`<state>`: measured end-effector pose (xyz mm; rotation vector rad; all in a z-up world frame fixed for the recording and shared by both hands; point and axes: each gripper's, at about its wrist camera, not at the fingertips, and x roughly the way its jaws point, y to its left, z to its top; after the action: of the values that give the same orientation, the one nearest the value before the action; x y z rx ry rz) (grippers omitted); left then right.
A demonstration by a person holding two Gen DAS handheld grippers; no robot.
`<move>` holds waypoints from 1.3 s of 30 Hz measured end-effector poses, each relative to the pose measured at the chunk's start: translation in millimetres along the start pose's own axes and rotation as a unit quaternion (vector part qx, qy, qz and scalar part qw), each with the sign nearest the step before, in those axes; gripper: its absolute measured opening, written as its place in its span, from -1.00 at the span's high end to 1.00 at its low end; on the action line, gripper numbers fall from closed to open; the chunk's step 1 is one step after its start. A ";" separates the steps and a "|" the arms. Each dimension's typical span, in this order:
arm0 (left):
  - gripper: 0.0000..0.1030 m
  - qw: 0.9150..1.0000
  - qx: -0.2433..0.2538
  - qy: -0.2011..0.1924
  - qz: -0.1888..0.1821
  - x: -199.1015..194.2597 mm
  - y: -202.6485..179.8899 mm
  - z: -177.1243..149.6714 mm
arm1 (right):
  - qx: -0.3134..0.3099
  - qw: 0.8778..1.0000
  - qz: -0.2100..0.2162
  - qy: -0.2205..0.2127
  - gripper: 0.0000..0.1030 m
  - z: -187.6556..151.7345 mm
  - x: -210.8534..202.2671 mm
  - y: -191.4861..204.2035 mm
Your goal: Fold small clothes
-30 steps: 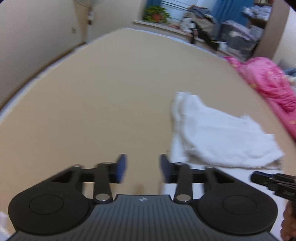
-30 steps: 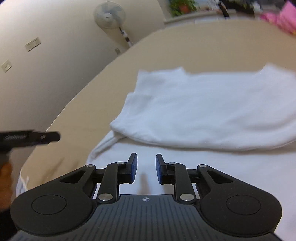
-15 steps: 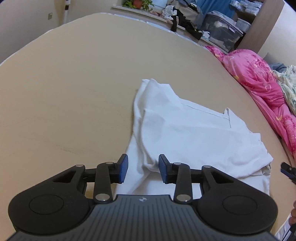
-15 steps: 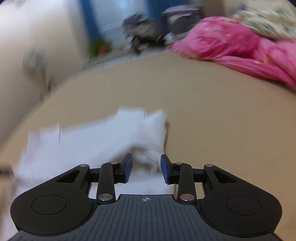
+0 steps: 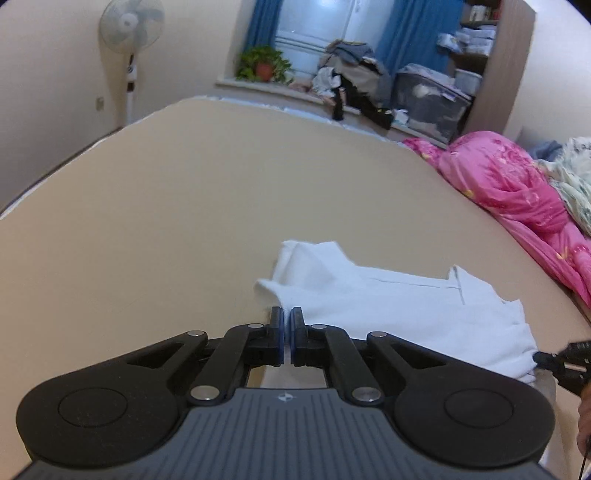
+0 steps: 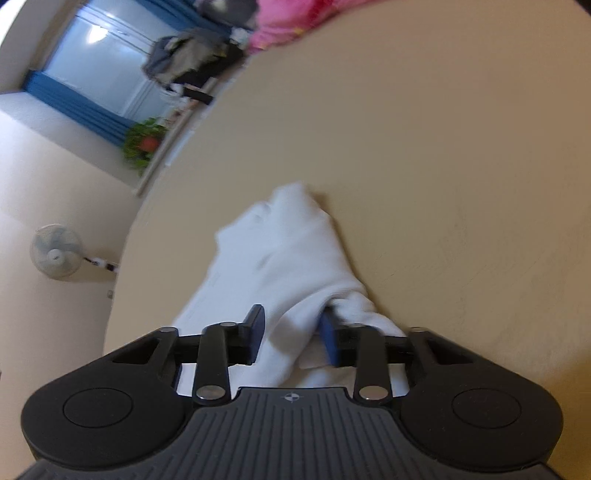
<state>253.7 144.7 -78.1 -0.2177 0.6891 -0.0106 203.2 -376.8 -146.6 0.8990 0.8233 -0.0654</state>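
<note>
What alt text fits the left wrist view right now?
Left gripper with its jaws shut at the near left corner of a white garment lying partly folded on a tan bed surface. A pink quilt lies along the right edge, the right gripper's tip shows at the garment's far right corner, and a standing fan is behind.

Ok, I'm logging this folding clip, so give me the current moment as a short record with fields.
garment: white garment, partly folded, lying on the tan surface
left gripper: fingers nearly together at the garment's near edge; whether cloth is pinched cannot be told
right gripper: open, a fold of cloth between its fingers
beside the surface: pink bedding
background: fan, potted plant
</note>
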 end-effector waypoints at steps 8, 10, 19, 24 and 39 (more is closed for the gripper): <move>0.92 0.996 0.024 0.084 0.019 33.2 -7.6 -9.6 | 0.092 0.986 -0.140 -0.014 1.00 -19.0 -45.3 -21.9; 0.89 0.996 0.011 0.084 0.015 31.4 -3.9 -8.7 | 0.125 0.978 -0.163 -0.028 1.00 -18.0 -54.2 -28.9; 0.60 0.996 -0.010 0.089 0.014 33.7 4.3 -7.4 | -0.105 0.992 -0.054 -0.043 0.11 41.5 34.2 65.7; 0.95 0.995 -0.004 0.101 0.007 41.7 1.9 -10.6 | -0.164 0.984 -0.077 -0.006 0.80 62.4 90.6 75.7; 0.81 0.999 -0.011 0.050 -0.012 19.5 6.2 2.0 | -0.264 0.963 0.008 -0.061 0.90 43.2 29.2 98.8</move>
<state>269.7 149.6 -90.1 -0.2477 0.7862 -0.0364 287.1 -336.2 -84.9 0.3926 0.6701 0.1098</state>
